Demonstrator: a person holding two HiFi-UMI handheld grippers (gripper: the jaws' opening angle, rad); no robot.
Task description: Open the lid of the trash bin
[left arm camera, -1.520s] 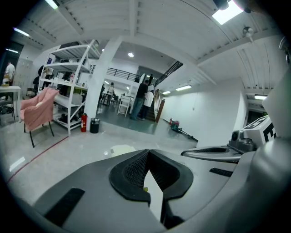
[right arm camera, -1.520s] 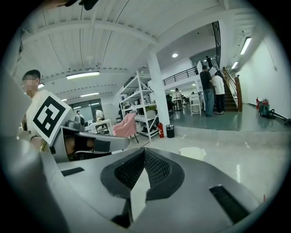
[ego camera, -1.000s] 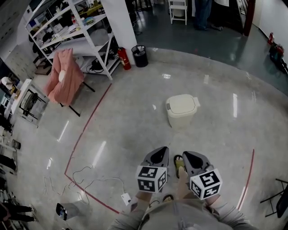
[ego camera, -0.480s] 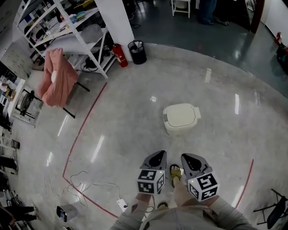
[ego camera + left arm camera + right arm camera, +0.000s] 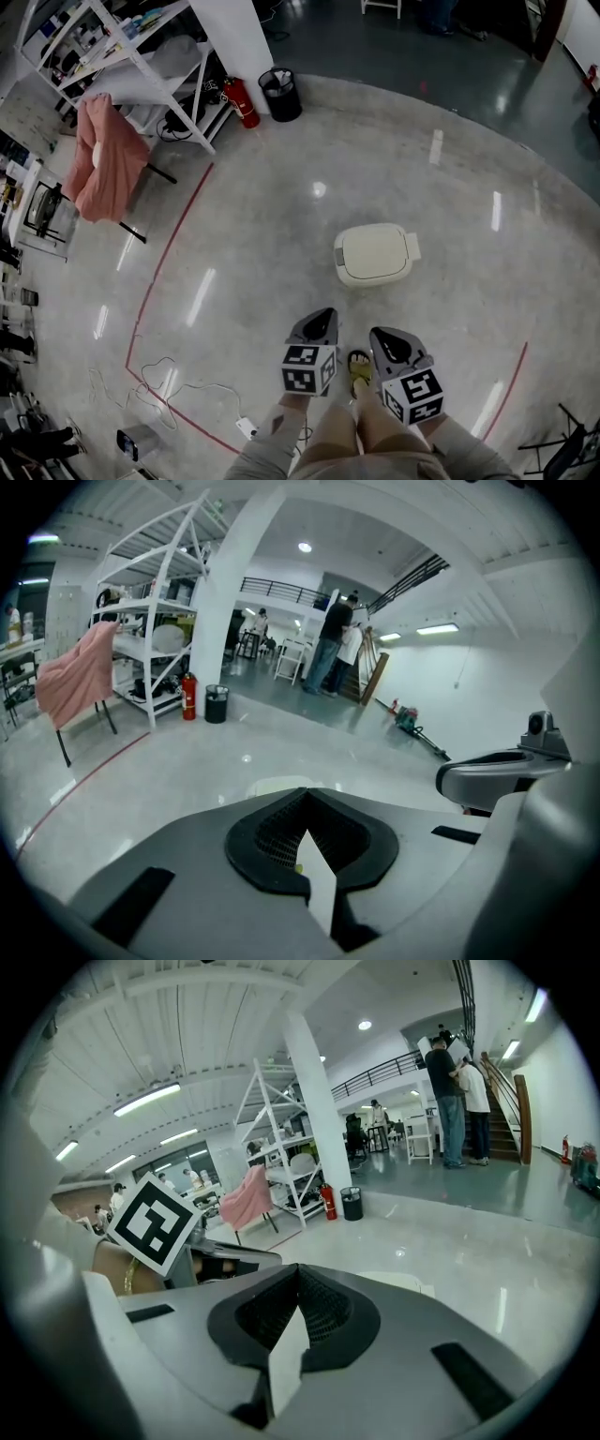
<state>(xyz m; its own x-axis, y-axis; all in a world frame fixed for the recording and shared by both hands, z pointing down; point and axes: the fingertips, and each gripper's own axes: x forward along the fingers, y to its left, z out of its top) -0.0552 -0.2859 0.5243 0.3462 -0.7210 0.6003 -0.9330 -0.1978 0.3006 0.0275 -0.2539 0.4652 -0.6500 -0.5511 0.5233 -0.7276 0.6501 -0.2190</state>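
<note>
Head view: bin (image 5: 373, 254) beyond right gripper (image 5: 386, 337)

A wide, bright workshop hall with a glossy grey floor

The polished concrete floor (image 5: 281, 216) mirrors the ceiling lights as pale streaks, and a red line (image 5: 161, 277) runs across it and bends near a loose white cable (image 5: 178, 382). A white pillar (image 5: 234, 33) stands at the far side, with a red fire extinguisher (image 5: 242, 103) and a black wastebasket (image 5: 280, 94) at its foot. Beside the pillar is a white shelving rack (image 5: 122, 56) loaded with odds and ends, and near it a pink cloth (image 5: 98, 159) hangs over a chair. In the right gripper view, strip lights (image 5: 150, 1099) line the white ribbed ceiling, a railed mezzanine (image 5: 375, 1074) runs behind the pillar, and a staircase (image 5: 506, 1101) climbs along the white wall.
</note>
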